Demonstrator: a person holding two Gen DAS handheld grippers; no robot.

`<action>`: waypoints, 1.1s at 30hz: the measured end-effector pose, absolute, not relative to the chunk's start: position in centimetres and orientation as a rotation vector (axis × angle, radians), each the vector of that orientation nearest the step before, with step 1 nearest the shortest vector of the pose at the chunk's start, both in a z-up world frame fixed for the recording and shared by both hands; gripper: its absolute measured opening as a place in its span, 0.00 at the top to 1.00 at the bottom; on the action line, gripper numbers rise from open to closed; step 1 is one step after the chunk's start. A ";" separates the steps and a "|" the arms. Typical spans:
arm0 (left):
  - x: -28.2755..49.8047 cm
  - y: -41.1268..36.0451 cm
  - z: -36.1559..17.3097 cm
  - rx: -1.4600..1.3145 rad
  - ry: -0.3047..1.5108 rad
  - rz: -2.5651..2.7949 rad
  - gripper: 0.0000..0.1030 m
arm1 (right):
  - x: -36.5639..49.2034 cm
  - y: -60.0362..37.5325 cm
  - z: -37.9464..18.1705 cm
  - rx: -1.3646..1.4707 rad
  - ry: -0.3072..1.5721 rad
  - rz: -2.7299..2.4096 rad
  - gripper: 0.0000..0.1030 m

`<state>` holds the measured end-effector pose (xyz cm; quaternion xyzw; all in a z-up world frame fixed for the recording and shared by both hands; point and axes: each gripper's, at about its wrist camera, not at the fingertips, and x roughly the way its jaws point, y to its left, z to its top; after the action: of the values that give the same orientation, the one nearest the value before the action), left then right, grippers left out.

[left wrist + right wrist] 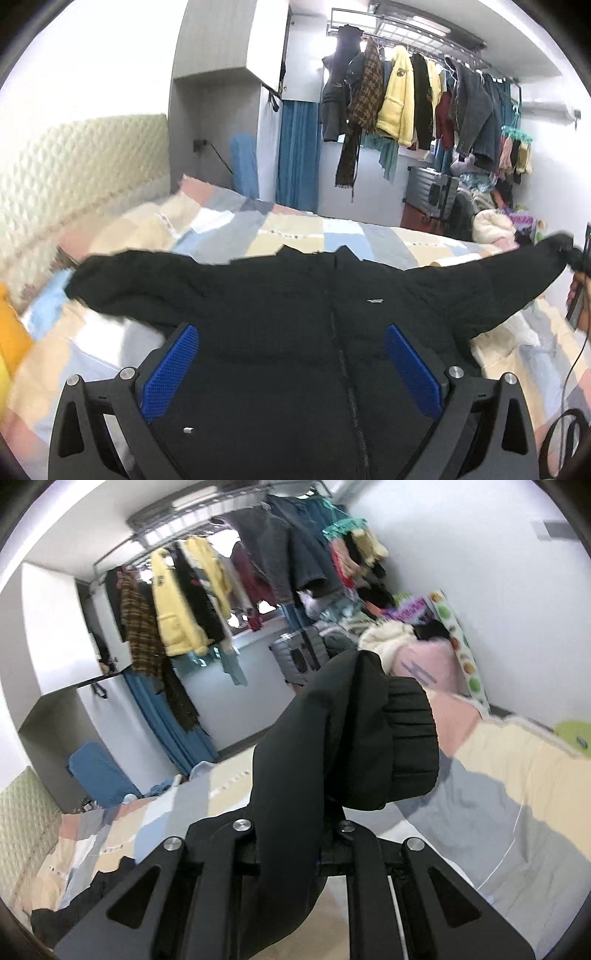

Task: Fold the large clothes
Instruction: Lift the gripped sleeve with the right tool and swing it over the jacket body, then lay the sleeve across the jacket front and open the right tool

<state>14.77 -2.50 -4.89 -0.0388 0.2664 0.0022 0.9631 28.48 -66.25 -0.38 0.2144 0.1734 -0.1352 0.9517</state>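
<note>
Matt black cloth jacket (280, 332), ribbed cuff (410, 738), seemingly quilted headboard (74, 166)

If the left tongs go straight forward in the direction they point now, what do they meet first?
Most likely the black jacket: the open left tongs point slightly down at its zipped front, spread on the bed. How near is unclear.

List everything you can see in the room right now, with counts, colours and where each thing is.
jacket: one, black, spread on the bed, zipper up
sleeve: one, black, lifted off the bed
bed: one, pastel patchwork cover
headboard: one, cream, quilted, left
rack: one, metal, overhead, hung with many clothes
curtain: one, blue, far wall
suitcase: one, grey, under the rack
clothes pile: mixed colours, far end of the bed
left gripper: open, blue pads, over the jacket
right gripper: shut on the sleeve
</note>
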 end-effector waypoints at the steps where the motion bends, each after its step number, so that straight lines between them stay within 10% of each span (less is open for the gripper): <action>1: 14.4 -2.3 -4.5 -0.075 0.528 0.009 0.01 | 28.3 -65.2 0.7 0.403 0.345 -0.269 0.86; 22: 17.4 6.1 -12.3 -0.149 0.499 -0.009 0.01 | 27.7 -38.6 12.3 0.054 0.128 -0.114 0.84; 33: 16.5 11.1 -14.7 -0.203 0.497 0.062 0.01 | 30.5 -19.0 6.8 -0.156 0.191 0.152 0.82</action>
<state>16.53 11.05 -14.70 -0.1005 0.2456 0.0308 0.9637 30.50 -18.99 6.81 -0.0779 0.0952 0.0757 0.9895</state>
